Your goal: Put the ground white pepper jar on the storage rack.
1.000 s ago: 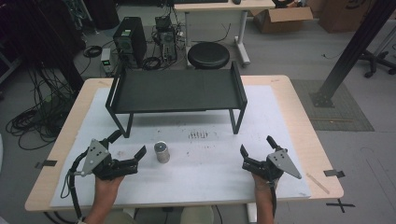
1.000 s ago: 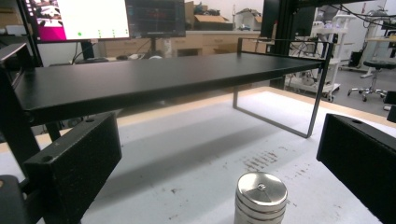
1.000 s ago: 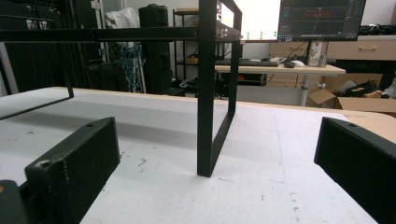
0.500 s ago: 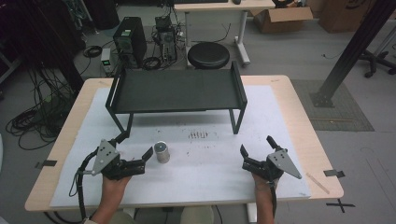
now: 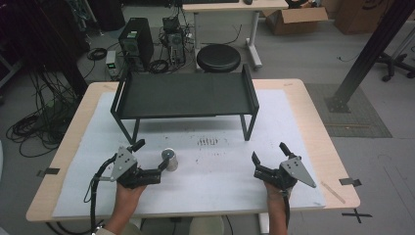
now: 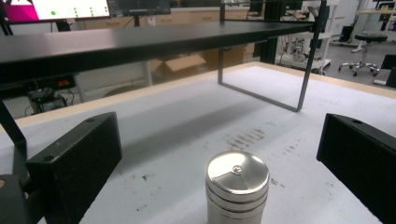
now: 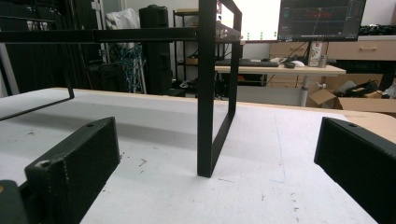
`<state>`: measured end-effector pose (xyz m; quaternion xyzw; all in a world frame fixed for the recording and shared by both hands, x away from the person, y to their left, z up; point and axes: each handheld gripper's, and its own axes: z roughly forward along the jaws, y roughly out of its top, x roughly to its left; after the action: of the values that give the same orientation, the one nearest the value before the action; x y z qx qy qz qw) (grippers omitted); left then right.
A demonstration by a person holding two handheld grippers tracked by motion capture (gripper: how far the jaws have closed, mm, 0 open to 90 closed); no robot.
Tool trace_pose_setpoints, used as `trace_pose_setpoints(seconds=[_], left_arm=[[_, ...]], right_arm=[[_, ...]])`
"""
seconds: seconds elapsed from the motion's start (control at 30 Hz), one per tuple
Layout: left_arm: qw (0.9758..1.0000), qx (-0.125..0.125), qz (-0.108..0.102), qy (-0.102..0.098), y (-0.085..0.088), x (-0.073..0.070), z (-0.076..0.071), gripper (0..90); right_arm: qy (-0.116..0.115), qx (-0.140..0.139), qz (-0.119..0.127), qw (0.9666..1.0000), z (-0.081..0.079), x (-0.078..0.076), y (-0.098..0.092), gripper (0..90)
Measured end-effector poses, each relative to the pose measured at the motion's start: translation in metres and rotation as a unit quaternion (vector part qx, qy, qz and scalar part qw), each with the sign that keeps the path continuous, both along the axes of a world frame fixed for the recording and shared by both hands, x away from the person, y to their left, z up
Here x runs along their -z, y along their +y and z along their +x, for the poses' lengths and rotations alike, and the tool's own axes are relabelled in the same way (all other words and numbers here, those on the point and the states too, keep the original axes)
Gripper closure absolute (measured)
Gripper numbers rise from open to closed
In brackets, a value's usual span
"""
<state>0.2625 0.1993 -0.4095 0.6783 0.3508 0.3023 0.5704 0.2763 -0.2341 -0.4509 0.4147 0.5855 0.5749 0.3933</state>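
we hold the left gripper [image 5: 152,161] with jaws spread around a ridged, shiny metal cylinder [image 6: 237,188]; the right gripper [image 5: 268,157] has its matte black jaws spread too.

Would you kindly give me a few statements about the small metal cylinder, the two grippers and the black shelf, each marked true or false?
1. The small silver metal cylinder stands upright on the white table cover. True.
2. The left gripper is clamped shut on the cylinder. False: its jaws are open, with the cylinder between them and gaps showing on both sides in the left gripper view.
3. The cylinder sits on top of the black metal shelf. False: it stands on the cover in front of the shelf.
4. The right gripper is open and holds nothing. True.
5. The right gripper view faces one black leg of the shelf. True.
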Motion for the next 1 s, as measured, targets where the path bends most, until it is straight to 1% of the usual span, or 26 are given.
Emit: trace_pose_setpoints(seconds=[0.03,0.3,0.4,0.53,0.73,0.93,1.0], left_arm=[[1.0000,0.001,0.004,0.004,-0.002,0.002,0.001,0.5],[0.9998,0.003,0.013,0.014,-0.006,0.008,0.004,0.5],[0.9996,0.004,0.021,0.019,-0.010,0.012,0.007,0.5],[0.9994,0.004,0.024,0.025,-0.013,0.015,0.009,0.5],[0.9987,0.010,0.034,0.037,-0.019,0.020,0.013,0.9],[0.9978,0.010,0.045,0.047,-0.023,0.024,0.015,1.3],[0.9977,0.010,0.047,0.047,-0.023,0.024,0.016,1.3]], right_arm=[[0.000,0.000,0.000,1.0000,0.000,0.000,0.000,0.0],[0.000,0.000,0.001,1.0000,0.000,0.000,0.000,0.0],[0.000,0.000,0.001,1.0000,0.000,0.000,0.000,0.0],[0.000,0.000,0.001,1.0000,0.000,0.000,0.000,0.0],[0.000,-0.001,0.002,1.0000,0.000,0.000,0.000,0.0],[0.000,-0.001,0.002,1.0000,0.000,0.000,0.000,0.0],[0.000,-0.001,0.002,1.0000,0.000,0.000,0.000,0.0]])
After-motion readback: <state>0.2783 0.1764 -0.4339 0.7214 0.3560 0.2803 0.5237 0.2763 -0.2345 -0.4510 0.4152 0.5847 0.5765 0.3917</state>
